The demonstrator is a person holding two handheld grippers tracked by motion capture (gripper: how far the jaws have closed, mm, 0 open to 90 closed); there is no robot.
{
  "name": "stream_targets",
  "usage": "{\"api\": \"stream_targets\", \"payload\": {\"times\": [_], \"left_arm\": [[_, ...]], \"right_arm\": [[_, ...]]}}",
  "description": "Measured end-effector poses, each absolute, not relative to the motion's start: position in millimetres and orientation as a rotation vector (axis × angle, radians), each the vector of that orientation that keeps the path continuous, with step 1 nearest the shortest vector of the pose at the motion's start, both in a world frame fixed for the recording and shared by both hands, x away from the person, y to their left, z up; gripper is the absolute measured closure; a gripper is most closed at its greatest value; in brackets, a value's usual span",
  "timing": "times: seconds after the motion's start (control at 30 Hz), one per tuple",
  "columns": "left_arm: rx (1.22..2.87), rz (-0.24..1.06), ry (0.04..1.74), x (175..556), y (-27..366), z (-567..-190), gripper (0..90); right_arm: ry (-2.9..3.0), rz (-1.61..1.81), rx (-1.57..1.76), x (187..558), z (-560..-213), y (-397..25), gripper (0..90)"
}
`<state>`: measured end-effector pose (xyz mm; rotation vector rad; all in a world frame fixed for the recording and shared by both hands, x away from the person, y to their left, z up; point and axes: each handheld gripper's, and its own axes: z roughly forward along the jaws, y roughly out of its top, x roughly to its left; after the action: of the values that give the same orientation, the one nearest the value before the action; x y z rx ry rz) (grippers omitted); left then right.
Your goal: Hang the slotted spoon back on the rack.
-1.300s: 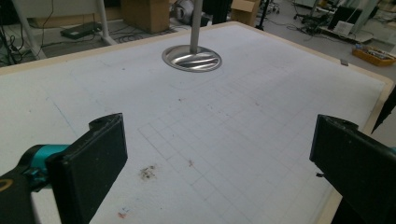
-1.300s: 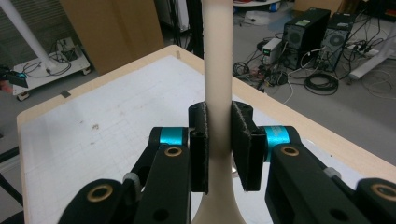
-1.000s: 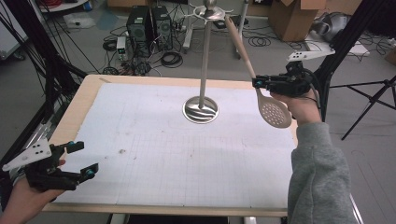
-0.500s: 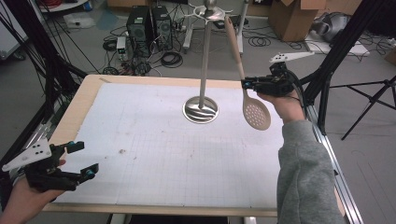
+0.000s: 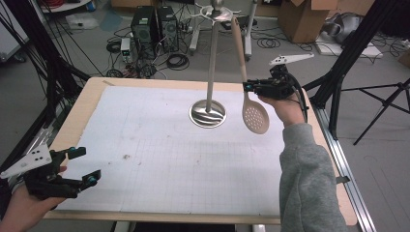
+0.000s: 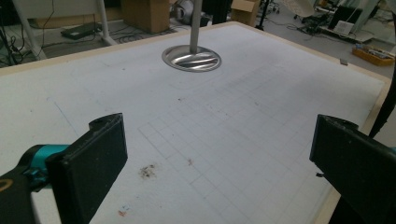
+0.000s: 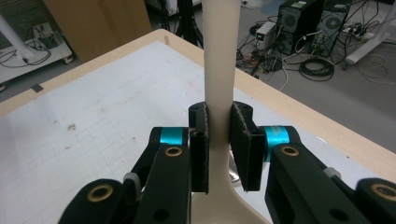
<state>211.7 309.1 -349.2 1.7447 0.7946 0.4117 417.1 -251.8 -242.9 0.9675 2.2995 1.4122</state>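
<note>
Right tongs [image 7: 218, 144] clamp the spoon [image 5: 255, 114] low on its handle; looks light, stiff, slick. Left tongs [image 5: 80, 166] gape apart.

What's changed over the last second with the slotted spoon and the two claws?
The right claw, shut on the slotted spoon, swung the spoon's bowl leftward toward the stand, so the spoon now hangs nearly upright from the stand's top. The left claw stayed open at the near left corner of the table, and the stand did not move.

Right gripper [image 7: 218, 149]: black jaws, teal collars, brass screws, grey three-cornered plate; grey sleeve [image 5: 304, 179]. Left gripper [image 5: 72, 166]: likewise black and teal.
</note>
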Motion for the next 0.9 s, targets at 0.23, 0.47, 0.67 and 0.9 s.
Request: {"api": "stream_targets", "payload": {"times": [0.23, 0.47, 0.67, 0.9], "left_arm": [[1.743, 0.415, 0.796, 210, 310, -349, 4.5], [1.741, 0.415, 0.796, 209, 311, -349, 4.4], [1.735, 0.419, 0.795, 209, 313, -348, 4.5], [1.729, 0.418, 0.795, 209, 314, -347, 4.4]], "right_arm": [[2.289, 1.407, 0.976, 423, -248, -243, 78.3], [2.285, 1.403, 0.973, 427, -251, -235, 78.3], [2.284, 1.398, 0.966, 431, -254, -229, 78.3], [2.245, 1.359, 0.947, 442, -261, -218, 78.2]]}}
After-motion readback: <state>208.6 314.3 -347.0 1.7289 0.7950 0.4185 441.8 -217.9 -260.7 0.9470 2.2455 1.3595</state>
